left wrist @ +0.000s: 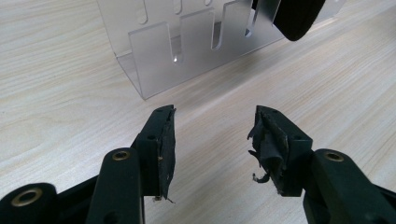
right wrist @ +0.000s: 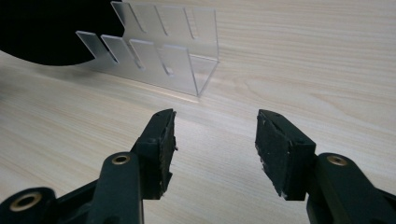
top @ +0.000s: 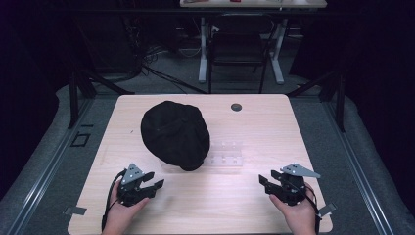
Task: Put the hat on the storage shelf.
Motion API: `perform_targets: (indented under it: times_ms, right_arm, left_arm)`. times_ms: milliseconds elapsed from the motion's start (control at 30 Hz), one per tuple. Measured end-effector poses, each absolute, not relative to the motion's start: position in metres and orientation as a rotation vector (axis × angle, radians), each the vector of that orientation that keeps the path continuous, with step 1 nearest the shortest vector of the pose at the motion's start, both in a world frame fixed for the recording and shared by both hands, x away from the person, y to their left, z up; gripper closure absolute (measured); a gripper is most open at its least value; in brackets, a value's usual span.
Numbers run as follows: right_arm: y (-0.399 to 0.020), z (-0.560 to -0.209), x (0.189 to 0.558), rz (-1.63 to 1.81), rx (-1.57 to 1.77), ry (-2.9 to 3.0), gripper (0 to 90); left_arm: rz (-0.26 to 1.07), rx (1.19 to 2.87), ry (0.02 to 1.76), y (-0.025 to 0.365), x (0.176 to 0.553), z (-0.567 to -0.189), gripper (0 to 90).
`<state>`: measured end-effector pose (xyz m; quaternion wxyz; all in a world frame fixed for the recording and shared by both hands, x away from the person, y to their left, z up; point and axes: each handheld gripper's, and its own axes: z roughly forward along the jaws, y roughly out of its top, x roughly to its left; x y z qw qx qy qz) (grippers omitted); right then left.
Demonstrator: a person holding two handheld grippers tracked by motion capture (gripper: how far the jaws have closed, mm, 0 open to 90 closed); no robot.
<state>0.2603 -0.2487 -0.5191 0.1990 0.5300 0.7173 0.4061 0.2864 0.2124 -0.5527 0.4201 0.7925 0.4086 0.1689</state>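
Lower left of the high view: left gripper (top: 153,180), jaws apart, empty. Lower right: right gripper (top: 265,183), jaws apart, empty. Both rest near the table (top: 293,122) front edge. Centre frame: black cap (top: 174,134) sits on a clear rack (top: 226,157). Judged step: approach not begun; next move calls for reaching forward to the cap.

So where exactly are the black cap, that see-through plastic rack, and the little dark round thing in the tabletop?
black cap (top: 174,134), high view, middle of its crown.
clear plastic rack (right wrist: 180,70), right gripper view, its near slotted wall.
round dark hole (top: 236,106), high view, its centre, at the table's far side.
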Motion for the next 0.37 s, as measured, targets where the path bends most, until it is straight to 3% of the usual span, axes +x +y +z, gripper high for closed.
perform_targets:
  times_ms: [367]
  right_arm:
    - [-0.253, -0.550, 0.258, 1.095, 1.506, 2.003, 47.1]
  left_arm:
    - [0.386, 1.964, 0.988, 0.200, 0.284, -0.549, 47.7]
